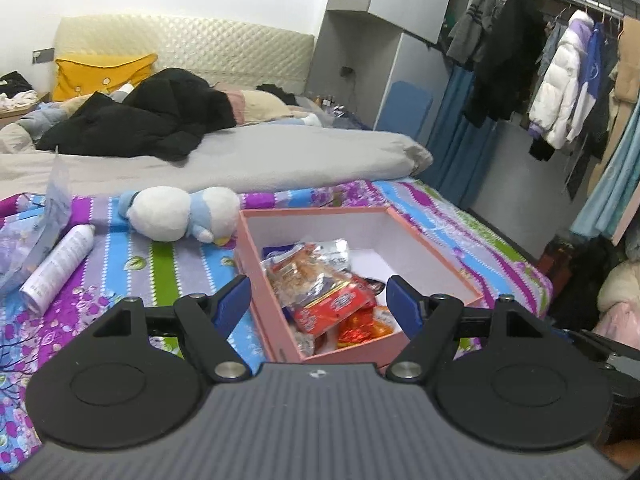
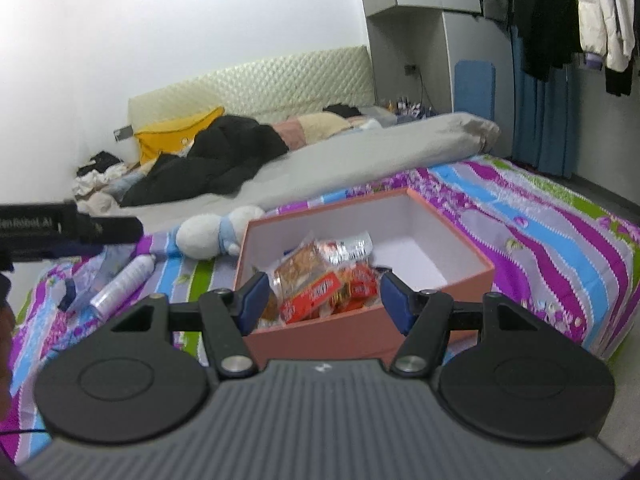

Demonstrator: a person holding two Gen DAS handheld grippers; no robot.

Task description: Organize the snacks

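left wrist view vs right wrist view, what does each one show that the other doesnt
Only the left wrist view shows the clear plastic bag standing behind the spray can, and the full clothes rail with the white puffer jacket.

Only the right wrist view shows the other, left gripper's black body reaching in from the left edge.

Both show the pink box holding snack packets, the plush toy, the spray can, and an open, empty gripper: left, right.

Your snack packets point(image 1: 320, 292) overlap in the pink box point(image 1: 416, 240), hiding the lower ones; wrapper print is too blurred to read.
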